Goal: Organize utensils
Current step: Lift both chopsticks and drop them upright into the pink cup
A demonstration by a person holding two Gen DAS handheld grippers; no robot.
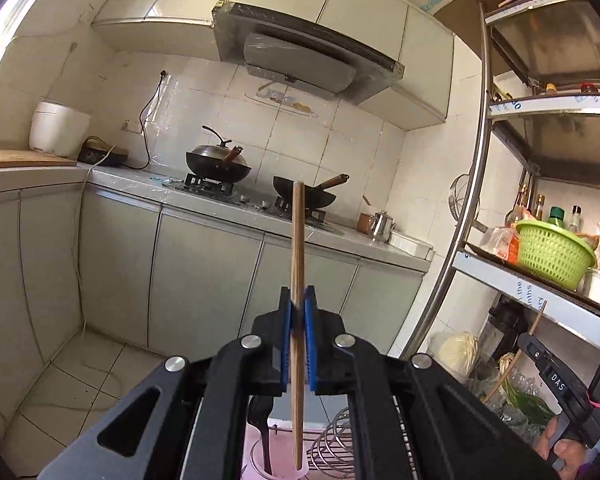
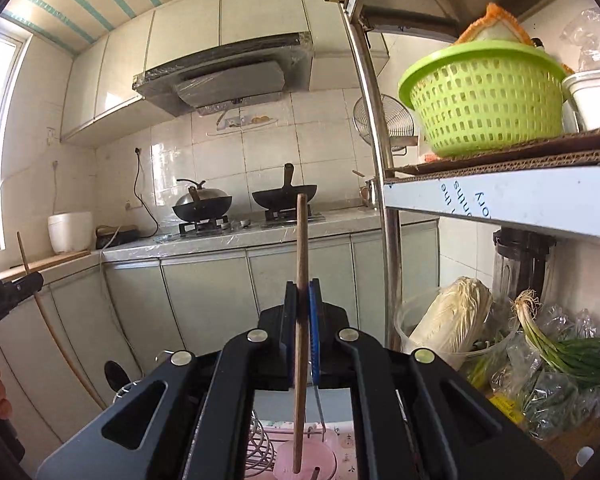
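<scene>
My left gripper [image 1: 298,296] is shut on a wooden chopstick [image 1: 298,236] that stands upright between the blue pads. Its lower end hangs over a pink utensil holder [image 1: 280,466], which has a black utensil [image 1: 260,420] in it. A wire whisk [image 1: 332,440] lies beside the holder. My right gripper [image 2: 302,286] is shut on a second upright wooden chopstick [image 2: 302,240], whose tip hangs above the pink holder [image 2: 320,456]. Each view shows the other gripper with its stick at the frame edge: the right gripper [image 1: 556,376] and the left gripper [image 2: 8,292].
A metal rack [image 2: 380,160] stands at the right with a green basket [image 2: 484,100] on its shelf, and cabbage [image 2: 452,316] and spring onions [image 2: 560,340] below. Across the room, two woks [image 1: 220,164] sit on a stove. A rice cooker [image 1: 58,128] stands at the left.
</scene>
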